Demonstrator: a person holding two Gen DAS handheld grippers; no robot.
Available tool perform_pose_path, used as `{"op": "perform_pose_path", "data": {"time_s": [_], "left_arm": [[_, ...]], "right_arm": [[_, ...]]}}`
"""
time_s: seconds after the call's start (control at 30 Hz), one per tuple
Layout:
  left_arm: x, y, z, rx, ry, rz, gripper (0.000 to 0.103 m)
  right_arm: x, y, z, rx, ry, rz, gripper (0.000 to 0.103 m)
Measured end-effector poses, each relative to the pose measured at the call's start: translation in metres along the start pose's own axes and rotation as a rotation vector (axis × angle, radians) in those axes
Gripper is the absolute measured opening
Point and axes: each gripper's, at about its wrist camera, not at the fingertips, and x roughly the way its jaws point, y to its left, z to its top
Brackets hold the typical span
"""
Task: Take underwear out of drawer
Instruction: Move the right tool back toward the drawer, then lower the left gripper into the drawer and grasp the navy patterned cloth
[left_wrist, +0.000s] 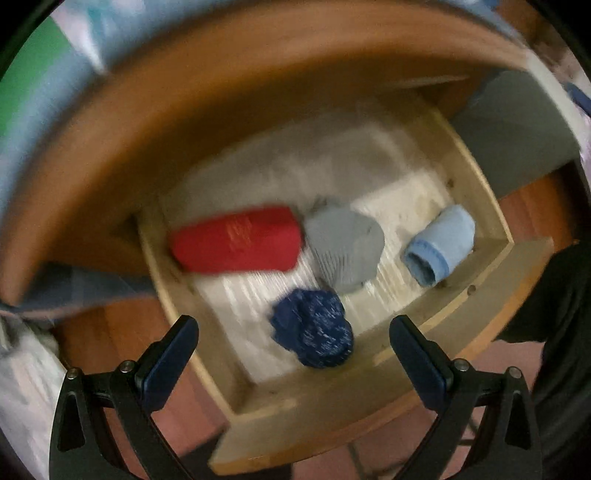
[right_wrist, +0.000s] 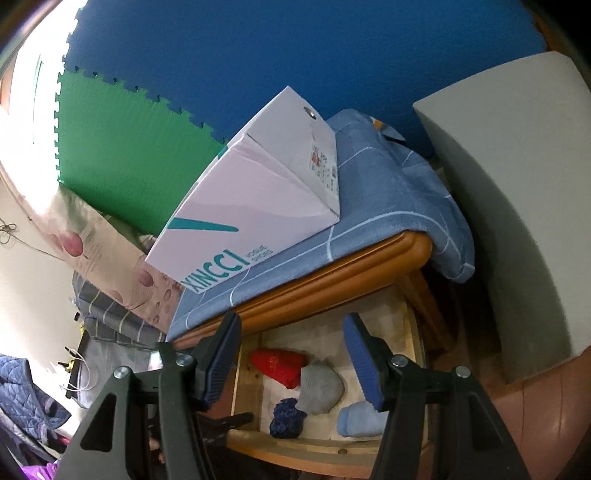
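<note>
The pale wooden drawer (left_wrist: 491, 221) stands pulled out, four rolled pieces of underwear on its white liner. The left gripper (left_wrist: 293, 343) hangs straight above the speckled navy roll (left_wrist: 312, 326), jaws apart and empty — likely lined up to pinch it. The right gripper (right_wrist: 291, 354) waits nearby, also apart.

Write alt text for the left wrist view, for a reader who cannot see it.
The open left gripper points down into an open wooden drawer holding four rolled garments: red, grey, light blue and, nearest the fingers, speckled navy. Nothing is held; the picture is motion-blurred.
</note>
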Motion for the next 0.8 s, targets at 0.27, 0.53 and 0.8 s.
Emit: {"op": "perform_pose_path", "data": {"time_s": [0.27, 0.53, 0.8], "left_arm": [[0.052, -0.007, 0.006, -0.017, 0.191, 0.023, 0.102], [0.094, -0.015, 0.004, -0.005, 0.322, 0.062, 0.102], [0.113, -0.015, 0.003, -0.058, 0.365, -0.019, 0.099]], "right_arm": [[0.005, -0.006, 0.0, 0.039, 0.025, 0.028, 0.059], [0.006, -0.004, -0.001, 0.035, 0.036, 0.039, 0.059], [0.006, -0.007, -0.001, 0.046, 0.04, 0.043, 0.059]]}}
